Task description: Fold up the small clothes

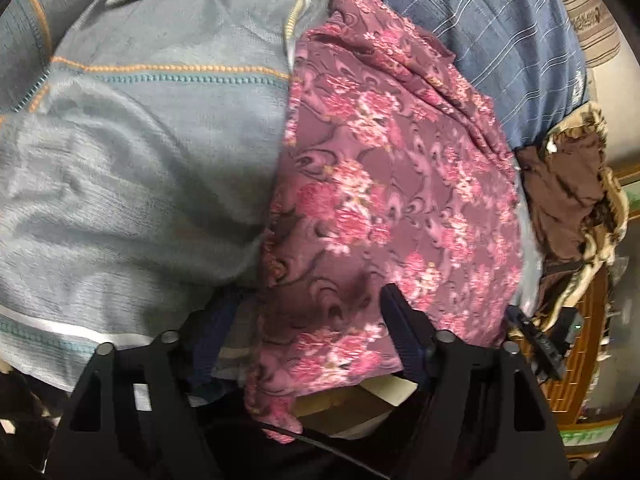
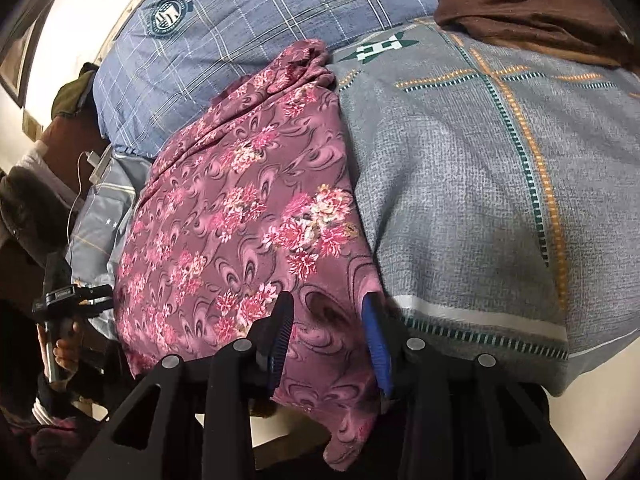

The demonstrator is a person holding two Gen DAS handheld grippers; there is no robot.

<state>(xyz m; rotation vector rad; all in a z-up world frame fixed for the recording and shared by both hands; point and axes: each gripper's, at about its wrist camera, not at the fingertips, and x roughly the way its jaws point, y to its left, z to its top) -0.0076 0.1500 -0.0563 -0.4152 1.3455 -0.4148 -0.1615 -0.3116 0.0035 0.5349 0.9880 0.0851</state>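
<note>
We saw no box, basket or other container in either view; everything lay loose on a bed. The maroon floral garment (image 1: 384,200) was spread in a long folded strip over the grey bedcover (image 1: 140,160), its far end reaching the blue checked pillow (image 2: 248,36) and its near end hanging over the edge of the bed. A brown cloth (image 2: 528,4) lay on the bedcover well apart from it. Our left gripper (image 1: 310,320) stood wide open over the near end of the garment, the cloth lying between its fingers with neither pad pressing on it. Our right gripper (image 2: 330,320) stood partly open at the garment's near corner, the cloth passing between the two ridged pads; we could not tell whether they pinched it. In the right wrist view a hand (image 2: 64,348) held the left gripper's handle just beside the garment.
</note>
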